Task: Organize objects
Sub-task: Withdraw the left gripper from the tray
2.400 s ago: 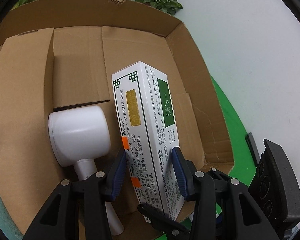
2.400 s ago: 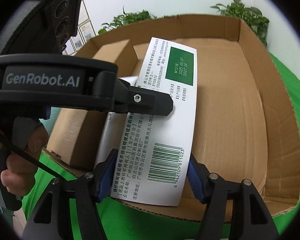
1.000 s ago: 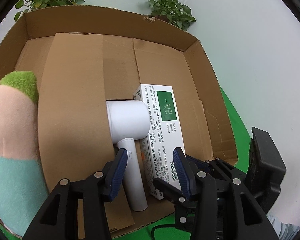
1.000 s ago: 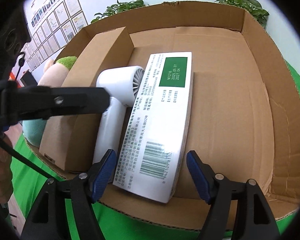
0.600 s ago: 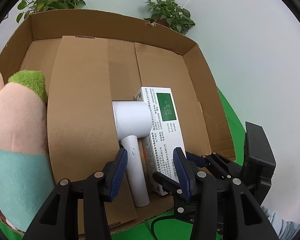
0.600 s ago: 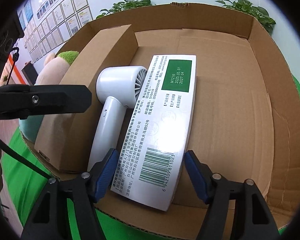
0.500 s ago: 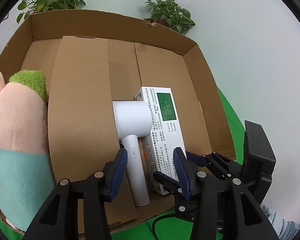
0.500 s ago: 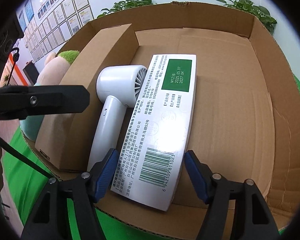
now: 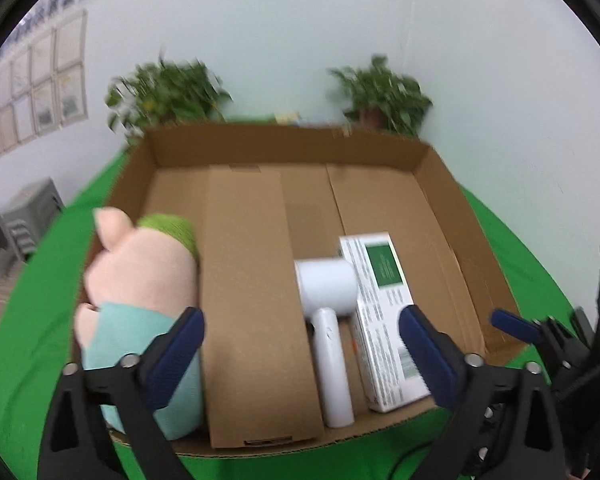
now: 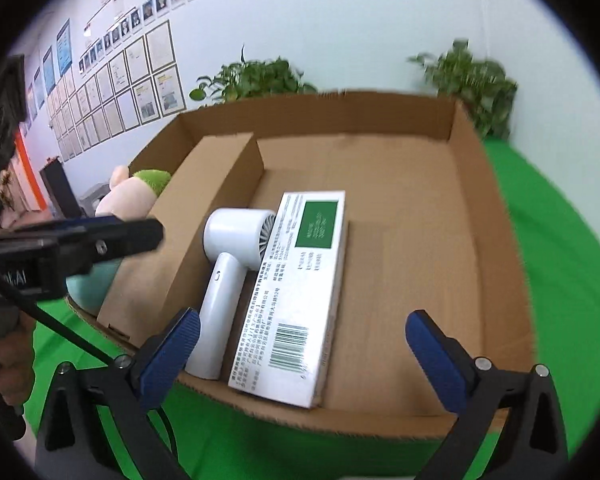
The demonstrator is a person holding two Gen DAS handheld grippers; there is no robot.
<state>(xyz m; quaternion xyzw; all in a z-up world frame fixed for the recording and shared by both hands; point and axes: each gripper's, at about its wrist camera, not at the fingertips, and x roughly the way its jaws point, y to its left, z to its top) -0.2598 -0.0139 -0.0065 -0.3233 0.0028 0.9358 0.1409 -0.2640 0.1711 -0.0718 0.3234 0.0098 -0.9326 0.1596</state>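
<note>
Cardboard is filling the left wrist view: the cardboard box (image 9: pixel 440 184) is sitting on the green cloth (image 9: pixel 28 320) with everything already inside it. The left gripper (image 9: pixel 302 354) is hanging above the near wall, its jaws having just been opening and now standing wide apart with nothing between the pads. Below and ahead of it the plush toy (image 9: pixel 140 280) is lying at the left, the long brown carton (image 9: pixel 252 300) next, then the white hair dryer (image 9: pixel 328 312), and the white medicine box (image 9: pixel 384 320) at the right, touching the dryer's head. That box is lying flat, its long axis running away from the fingers, roughly in line with the gripper's pointing direction, and it sits nearer this gripper's right finger than its left. In the right wrist view the right gripper (image 10: pixel 300 348) is also spread wide, jaws just opened and empty, hovering over the near rim of the cardboard box (image 10: pixel 496 240). The medicine box (image 10: pixel 296 300) is lying directly ahead between the two fingers' lines, barcode end nearest, again lengthwise away from them; the hair dryer (image 10: pixel 228 272) is just beside it to the left, and the left gripper (image 10: pixel 80 240) is showing at the left edge. The right hand looks the nearer to the medicine box; any regrasp would be closing across its short width.
</note>
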